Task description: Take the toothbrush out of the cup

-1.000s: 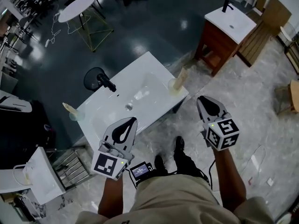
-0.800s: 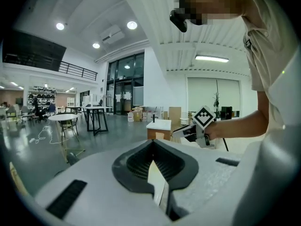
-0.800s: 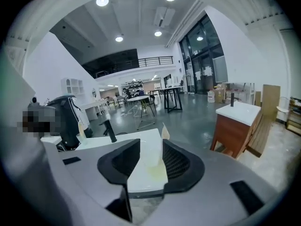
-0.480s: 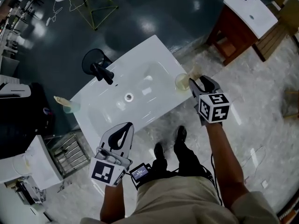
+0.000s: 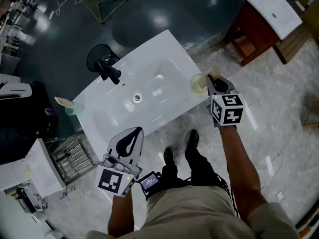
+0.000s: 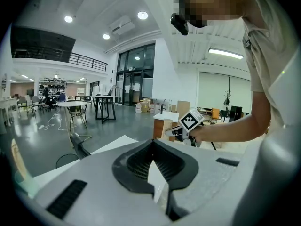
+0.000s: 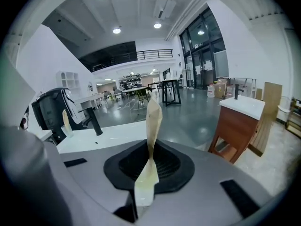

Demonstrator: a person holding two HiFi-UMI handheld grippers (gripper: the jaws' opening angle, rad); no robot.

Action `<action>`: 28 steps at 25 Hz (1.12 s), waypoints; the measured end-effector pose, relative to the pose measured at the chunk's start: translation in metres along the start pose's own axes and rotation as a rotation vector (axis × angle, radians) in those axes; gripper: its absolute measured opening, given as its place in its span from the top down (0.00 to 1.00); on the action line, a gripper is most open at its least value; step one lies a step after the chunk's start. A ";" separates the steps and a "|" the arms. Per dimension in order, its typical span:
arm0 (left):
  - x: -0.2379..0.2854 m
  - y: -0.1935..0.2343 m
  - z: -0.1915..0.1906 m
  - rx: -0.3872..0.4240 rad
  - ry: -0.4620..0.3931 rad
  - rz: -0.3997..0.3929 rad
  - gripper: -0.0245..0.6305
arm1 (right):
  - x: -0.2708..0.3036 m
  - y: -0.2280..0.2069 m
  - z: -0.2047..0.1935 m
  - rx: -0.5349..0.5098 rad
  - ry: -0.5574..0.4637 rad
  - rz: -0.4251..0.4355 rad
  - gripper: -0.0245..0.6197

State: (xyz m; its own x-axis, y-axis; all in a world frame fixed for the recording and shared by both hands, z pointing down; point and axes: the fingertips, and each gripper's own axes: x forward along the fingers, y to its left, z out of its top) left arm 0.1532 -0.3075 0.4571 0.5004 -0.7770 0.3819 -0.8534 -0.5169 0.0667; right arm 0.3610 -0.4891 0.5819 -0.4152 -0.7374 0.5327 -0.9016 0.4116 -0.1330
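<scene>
We're looking at a big open showroom-style hall, with a freestanding white washbasin [image 5: 149, 91] and a wood-fronted vanity [image 5: 251, 31] standing out on the glossy dark floor [image 5: 159, 14], tables [image 6: 71, 105], a mezzanine railing [image 6: 87, 59] and tall glass doors [image 6: 136, 79] beyond

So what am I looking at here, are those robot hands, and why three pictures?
No robot: a person holds a two-jaw gripper in each hand. One picture comes from a camera on the person's head, looking down; the other two from cameras riding on the grippers. Below is a washbasin with a black tap, a left cup and a right cup. The right gripper has just been closing its jaws on the pale toothbrush at the right cup. The left gripper is shut and empty.
</scene>
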 end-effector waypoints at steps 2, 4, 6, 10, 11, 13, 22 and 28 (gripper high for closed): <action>-0.001 0.001 0.002 0.004 -0.003 -0.001 0.95 | -0.003 0.001 0.007 0.001 -0.018 0.001 0.91; -0.003 0.000 0.004 0.011 -0.008 -0.003 0.95 | -0.008 0.003 0.015 0.003 -0.039 0.004 0.92; -0.005 -0.002 0.009 0.021 -0.016 -0.006 0.95 | -0.017 0.005 0.026 0.001 -0.063 0.009 0.92; -0.015 -0.009 0.031 0.050 -0.049 -0.012 0.95 | -0.049 0.015 0.061 -0.023 -0.127 0.020 0.92; -0.018 -0.010 0.038 0.058 -0.060 -0.013 0.95 | -0.060 0.019 0.072 -0.035 -0.147 0.025 0.92; -0.026 -0.013 0.052 0.075 -0.086 -0.015 0.95 | -0.087 0.029 0.093 -0.067 -0.190 0.034 0.92; -0.051 -0.020 0.107 0.144 -0.215 0.009 0.95 | -0.197 0.067 0.146 -0.247 -0.302 0.030 0.92; -0.055 -0.008 0.112 0.134 -0.227 0.074 0.95 | -0.198 0.073 0.157 -0.269 -0.323 0.072 0.92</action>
State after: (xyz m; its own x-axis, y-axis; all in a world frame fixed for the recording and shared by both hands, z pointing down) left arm 0.1491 -0.3006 0.3318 0.4697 -0.8674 0.1642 -0.8697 -0.4866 -0.0825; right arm 0.3583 -0.3969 0.3359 -0.5308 -0.8143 0.2350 -0.8231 0.5613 0.0857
